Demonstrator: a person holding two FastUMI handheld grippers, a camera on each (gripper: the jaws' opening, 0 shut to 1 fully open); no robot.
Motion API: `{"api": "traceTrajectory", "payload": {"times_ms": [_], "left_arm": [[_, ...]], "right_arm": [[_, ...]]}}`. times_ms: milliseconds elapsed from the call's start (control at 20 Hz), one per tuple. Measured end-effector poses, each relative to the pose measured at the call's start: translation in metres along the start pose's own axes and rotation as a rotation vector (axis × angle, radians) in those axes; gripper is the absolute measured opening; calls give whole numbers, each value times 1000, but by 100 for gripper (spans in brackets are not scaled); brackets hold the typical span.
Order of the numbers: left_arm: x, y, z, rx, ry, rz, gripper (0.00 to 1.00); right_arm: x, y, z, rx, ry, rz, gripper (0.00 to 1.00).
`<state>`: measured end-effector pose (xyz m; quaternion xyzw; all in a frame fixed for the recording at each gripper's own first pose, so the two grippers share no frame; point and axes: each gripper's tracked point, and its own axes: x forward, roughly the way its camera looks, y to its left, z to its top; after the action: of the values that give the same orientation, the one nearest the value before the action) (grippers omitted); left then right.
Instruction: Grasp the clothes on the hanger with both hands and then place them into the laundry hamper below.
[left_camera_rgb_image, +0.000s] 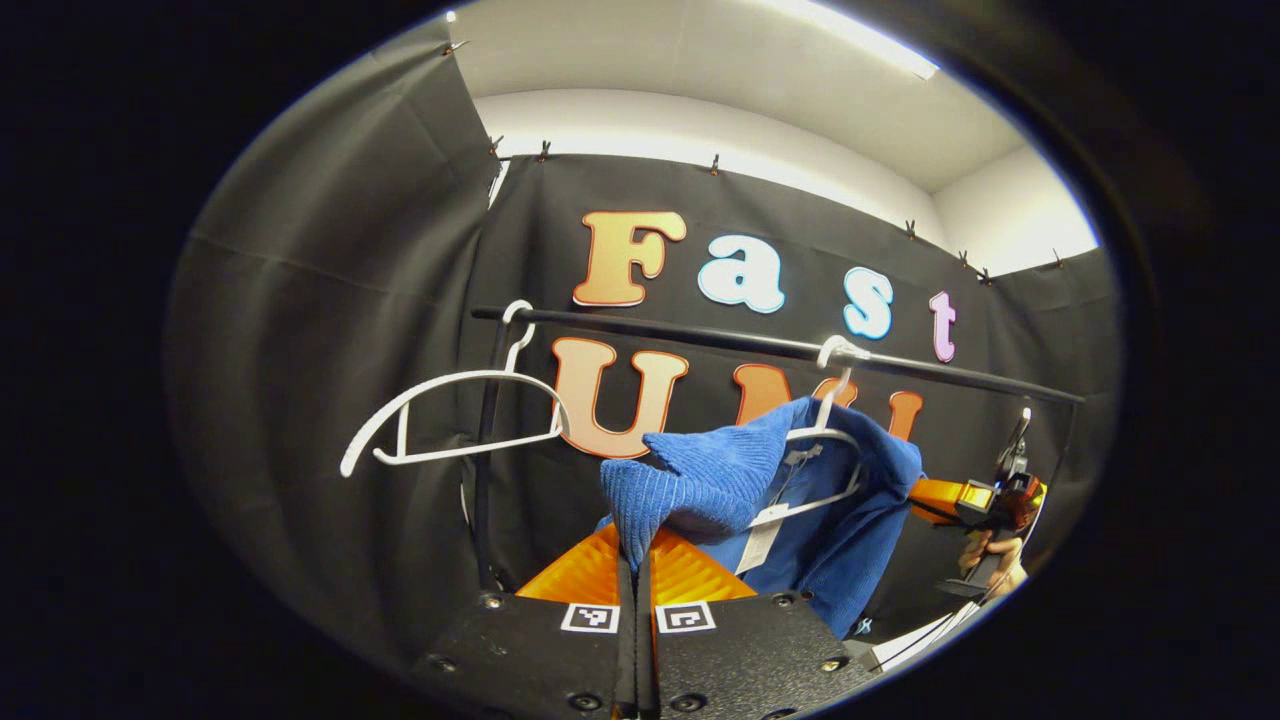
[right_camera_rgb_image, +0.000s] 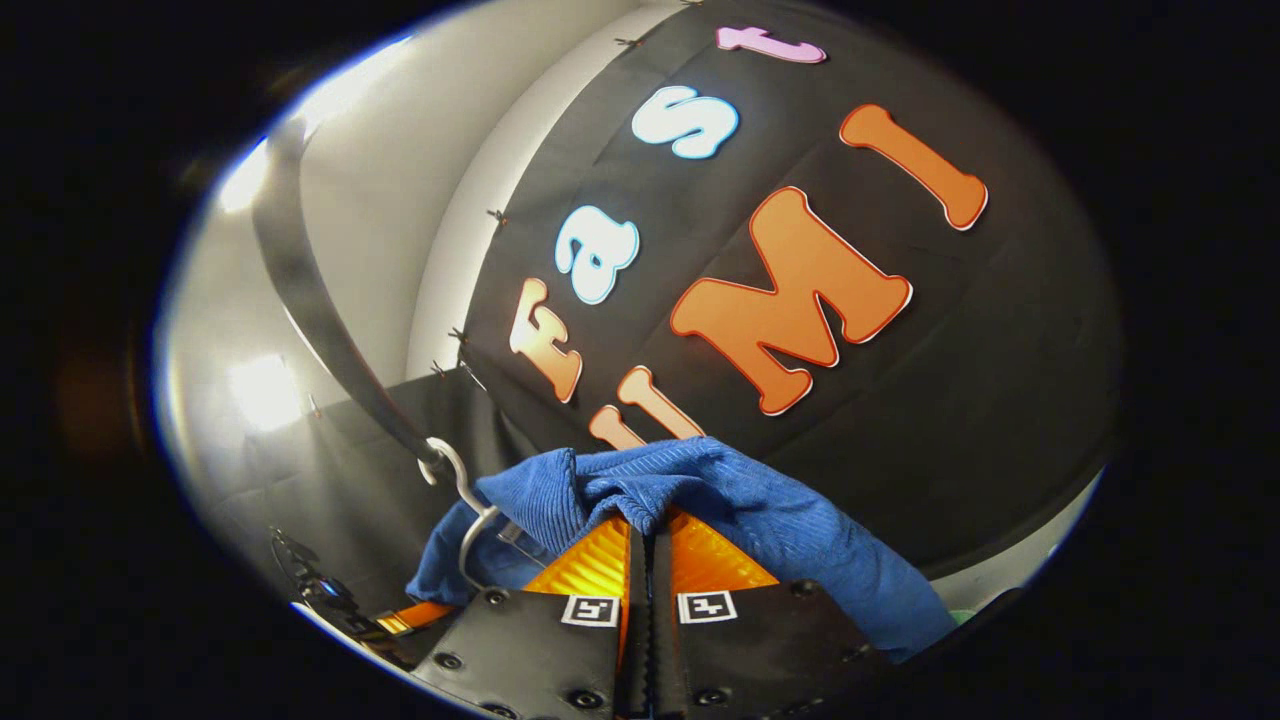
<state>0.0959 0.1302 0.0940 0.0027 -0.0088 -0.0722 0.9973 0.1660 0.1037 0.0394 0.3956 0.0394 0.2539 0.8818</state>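
Note:
A blue ribbed garment (left_camera_rgb_image: 760, 490) hangs on a white hanger (left_camera_rgb_image: 830, 440) from the black rail (left_camera_rgb_image: 700, 335). My left gripper (left_camera_rgb_image: 634, 560) is shut on the garment's near shoulder, which is pulled up off the hanger. In the left gripper view the other gripper (left_camera_rgb_image: 985, 500) shows at the garment's far side, held by a hand (left_camera_rgb_image: 995, 560). In the right gripper view my right gripper (right_camera_rgb_image: 645, 535) is shut on a bunched fold of the blue garment (right_camera_rgb_image: 760, 510), just beside the hanger's hook (right_camera_rgb_image: 455, 480) on the rail (right_camera_rgb_image: 330, 310). The hamper is out of sight.
An empty white hanger (left_camera_rgb_image: 450, 420) hangs on the rail to the left of the garment, near the rack's upright post (left_camera_rgb_image: 485, 470). The black cloth wall stands close behind the rail.

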Motion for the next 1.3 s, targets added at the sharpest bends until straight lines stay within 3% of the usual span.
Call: {"api": "traceTrajectory", "payload": {"times_ms": [350, 750, 1100, 1300], "left_arm": [[8, 27, 35, -79, -51, -14, 2], [32, 51, 59, -15, -87, -23, 0], [70, 65, 36, 13, -18, -55, 0], [97, 66, 10, -27, 41, -101, 0]], "right_arm": [[11, -6, 21, 19, -34, 8, 8], [26, -14, 45, 42, -79, 14, 8], [34, -21, 63, 77, -121, 14, 8], [37, -34, 70, 78, -140, -10, 8]]}}
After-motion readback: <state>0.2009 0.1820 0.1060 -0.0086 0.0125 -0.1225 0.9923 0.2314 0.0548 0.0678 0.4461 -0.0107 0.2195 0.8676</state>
